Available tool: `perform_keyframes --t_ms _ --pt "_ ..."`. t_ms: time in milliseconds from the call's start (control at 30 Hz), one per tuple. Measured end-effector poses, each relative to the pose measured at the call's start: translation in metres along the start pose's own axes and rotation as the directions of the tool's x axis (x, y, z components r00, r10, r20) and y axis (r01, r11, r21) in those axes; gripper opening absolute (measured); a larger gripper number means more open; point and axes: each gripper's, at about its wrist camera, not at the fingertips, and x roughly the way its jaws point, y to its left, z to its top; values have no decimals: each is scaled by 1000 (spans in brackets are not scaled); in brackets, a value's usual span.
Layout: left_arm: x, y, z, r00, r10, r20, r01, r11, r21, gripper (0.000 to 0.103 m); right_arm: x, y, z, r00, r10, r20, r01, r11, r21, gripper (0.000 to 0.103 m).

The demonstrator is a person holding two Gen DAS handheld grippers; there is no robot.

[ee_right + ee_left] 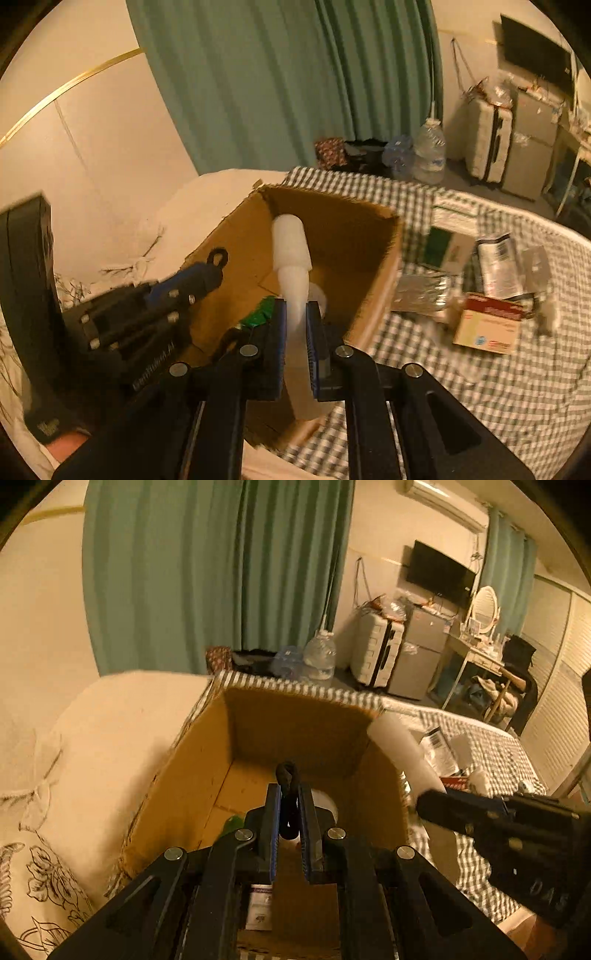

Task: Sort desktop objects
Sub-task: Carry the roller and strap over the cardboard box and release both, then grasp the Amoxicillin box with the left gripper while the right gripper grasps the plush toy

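Note:
An open cardboard box sits on a checked bedcover. My left gripper is shut on a black hair tie and holds it over the inside of the box; it also shows in the right wrist view, with the tie's loop sticking out. My right gripper is shut on a white plastic bottle held over the box's right part; the bottle also shows in the left wrist view. A green item and a white round thing lie in the box.
Several packets and small boxes lie on the checked cover to the right of the cardboard box, among them a red and cream box and a silver pouch. A floral pillow lies to the left. Water bottles and a suitcase stand beyond the bed.

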Motion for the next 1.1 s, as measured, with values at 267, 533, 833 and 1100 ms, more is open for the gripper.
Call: perform_keyframes --t_ms 267,533,833,1100 --pt "22 11 -18 999 13 -49 -14 1000 -17 9 34 2 1 999 17 -41 -16 1000 26 13" --pt "24 -3 -28 995 84 -52 -81 995 51 87 7 -22 0 989 -115 90 110 993 50 71" --pt "4 -42 -29 995 95 -14 -95 995 -35 103 -57 -112 -35 962 -234 143 216 968 128 71" --pt "8 -126 -40 999 28 -39 -31 997 -72 103 -103 -207 -91 928 -362 91 334 915 227 71"
